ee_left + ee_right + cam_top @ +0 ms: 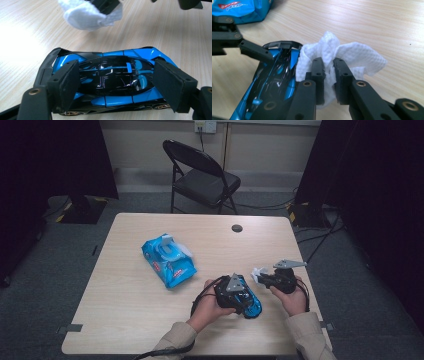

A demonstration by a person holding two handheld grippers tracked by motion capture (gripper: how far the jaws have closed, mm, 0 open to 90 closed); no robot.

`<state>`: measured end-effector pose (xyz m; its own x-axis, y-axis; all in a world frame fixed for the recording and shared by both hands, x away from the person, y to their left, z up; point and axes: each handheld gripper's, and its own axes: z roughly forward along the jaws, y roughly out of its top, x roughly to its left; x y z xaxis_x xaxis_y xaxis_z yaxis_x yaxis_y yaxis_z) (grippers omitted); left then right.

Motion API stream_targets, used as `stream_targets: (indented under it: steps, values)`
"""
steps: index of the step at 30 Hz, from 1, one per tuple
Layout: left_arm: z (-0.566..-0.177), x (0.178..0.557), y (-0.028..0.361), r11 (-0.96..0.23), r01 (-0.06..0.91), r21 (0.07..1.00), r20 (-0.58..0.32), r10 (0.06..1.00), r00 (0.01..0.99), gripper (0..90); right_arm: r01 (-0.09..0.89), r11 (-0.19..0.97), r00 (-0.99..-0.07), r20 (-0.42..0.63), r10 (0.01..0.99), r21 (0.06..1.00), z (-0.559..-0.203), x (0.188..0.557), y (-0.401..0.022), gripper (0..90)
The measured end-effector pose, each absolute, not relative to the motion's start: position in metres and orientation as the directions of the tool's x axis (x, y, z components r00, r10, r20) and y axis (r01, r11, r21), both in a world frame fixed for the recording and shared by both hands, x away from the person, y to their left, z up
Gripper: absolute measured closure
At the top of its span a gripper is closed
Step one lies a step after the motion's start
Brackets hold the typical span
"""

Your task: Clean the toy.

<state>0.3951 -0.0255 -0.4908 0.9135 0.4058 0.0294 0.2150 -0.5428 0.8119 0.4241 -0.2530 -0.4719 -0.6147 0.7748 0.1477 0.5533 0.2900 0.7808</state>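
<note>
A blue and black toy car (112,75) rests on the wooden table, near its front edge (251,305). My left gripper (115,82) is shut on the car, one pad against each of its long sides. Just right of it, my right gripper (329,72) is shut on a crumpled white wipe (352,55). The wipe (256,273) hangs beside one end of the car (274,80), touching or nearly touching it. In the left gripper view the wipe (85,15) floats above the table, just beyond the car.
A blue pack of wet wipes (167,260) lies left of centre on the table (130,320), its flap raised. A small dark round cap (237,228) sits near the far edge. A black folding chair (202,177) stands behind the table.
</note>
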Motion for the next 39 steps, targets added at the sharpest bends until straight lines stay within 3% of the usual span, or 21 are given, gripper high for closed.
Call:
stream_targets:
  steps: [19, 39]
  values:
    - [-0.491, 0.396, -0.025, -0.545, 0.213, 0.811, 0.030, 0.403, 0.915, 22.0, 0.572, 0.337, -0.632, 0.140, 0.762, 0.748, -0.493, 0.439, -0.220, 80.6]
    - [-0.490, 0.396, -0.026, -0.547, 0.217, 0.809, 0.029, 0.404, 0.914, 22.1, 0.595, 0.338, -0.631, 0.162, 0.759, 0.729, -0.499, 0.439, -0.223, 80.7]
